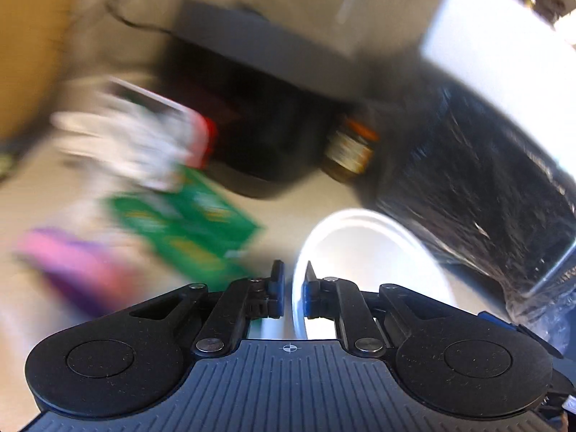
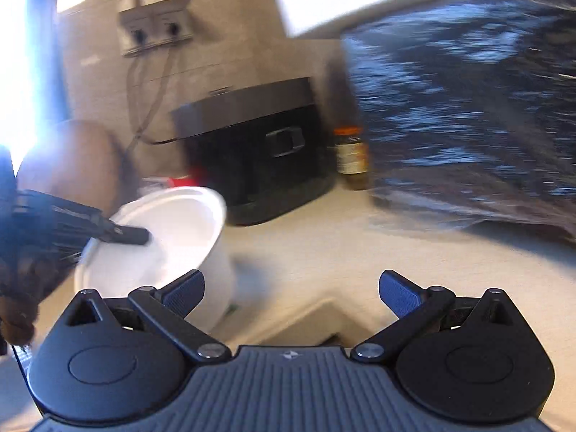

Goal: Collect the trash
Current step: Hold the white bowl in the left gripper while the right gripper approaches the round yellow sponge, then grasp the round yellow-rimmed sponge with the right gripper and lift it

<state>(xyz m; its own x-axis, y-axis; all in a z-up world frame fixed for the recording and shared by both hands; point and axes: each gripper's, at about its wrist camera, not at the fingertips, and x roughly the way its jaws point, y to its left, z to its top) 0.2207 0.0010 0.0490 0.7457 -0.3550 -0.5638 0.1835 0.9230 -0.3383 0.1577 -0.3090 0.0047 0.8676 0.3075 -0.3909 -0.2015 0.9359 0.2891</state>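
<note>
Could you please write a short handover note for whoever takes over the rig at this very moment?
Left tongs: shut on the rim of the white cup, held tilted above the counter.
Right tongs: open, holding nothing.
Black trash bag: at the right, beside the black appliance and a small jar.
Done: cup picked up.
Left: drop the cup into the bag; then likely the green packet, pink wrapper and white crumpled pieces, all blurred, on the counter to the left.

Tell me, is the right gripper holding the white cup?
No, the right gripper is wide open and bare; the left gripper pinches the white cup by its rim.
</note>
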